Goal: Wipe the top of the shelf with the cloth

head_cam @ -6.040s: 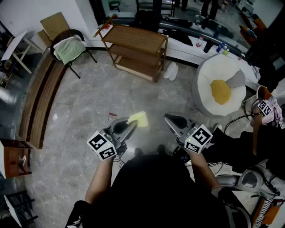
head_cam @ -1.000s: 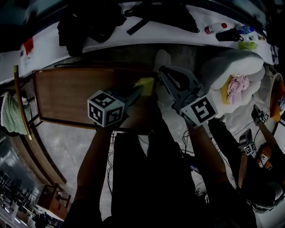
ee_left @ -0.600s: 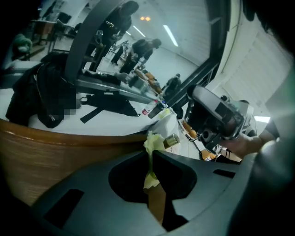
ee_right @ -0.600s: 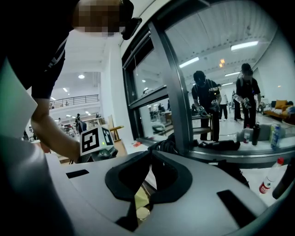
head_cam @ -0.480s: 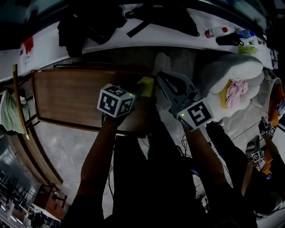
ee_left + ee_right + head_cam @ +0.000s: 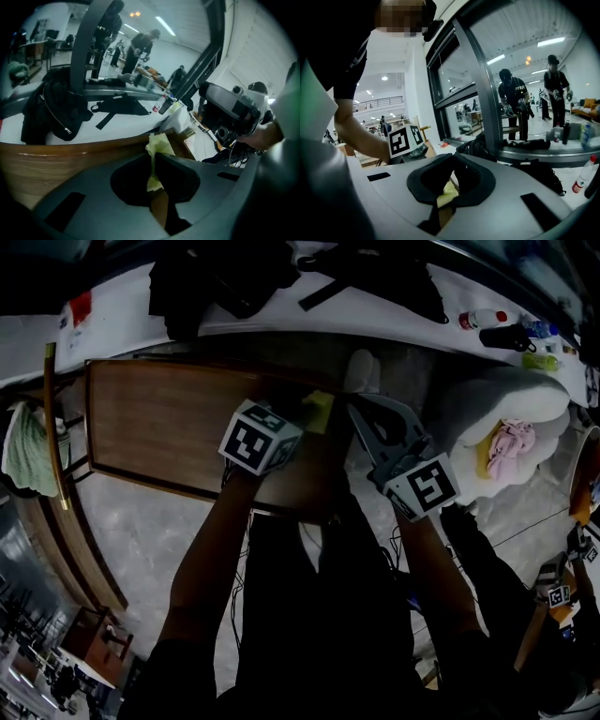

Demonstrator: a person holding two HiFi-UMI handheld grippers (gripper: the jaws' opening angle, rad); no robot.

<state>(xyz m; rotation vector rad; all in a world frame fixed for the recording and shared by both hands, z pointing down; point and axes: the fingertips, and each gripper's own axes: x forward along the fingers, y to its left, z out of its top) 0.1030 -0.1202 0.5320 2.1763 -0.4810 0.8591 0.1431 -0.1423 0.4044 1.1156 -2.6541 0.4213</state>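
Head view | left gripper (image 6: 302,420) pinching yellow cloth (image 6: 319,411) | cloth at right end of wooden shelf top (image 6: 150,423) | right gripper (image 6: 354,409) jaws pressed together, empty, just beside cloth

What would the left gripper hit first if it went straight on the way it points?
Probably the white ledge just behind the shelf. The left gripper, shut on the yellow cloth, aims past the shelf's far edge toward it; depth is hard to judge.
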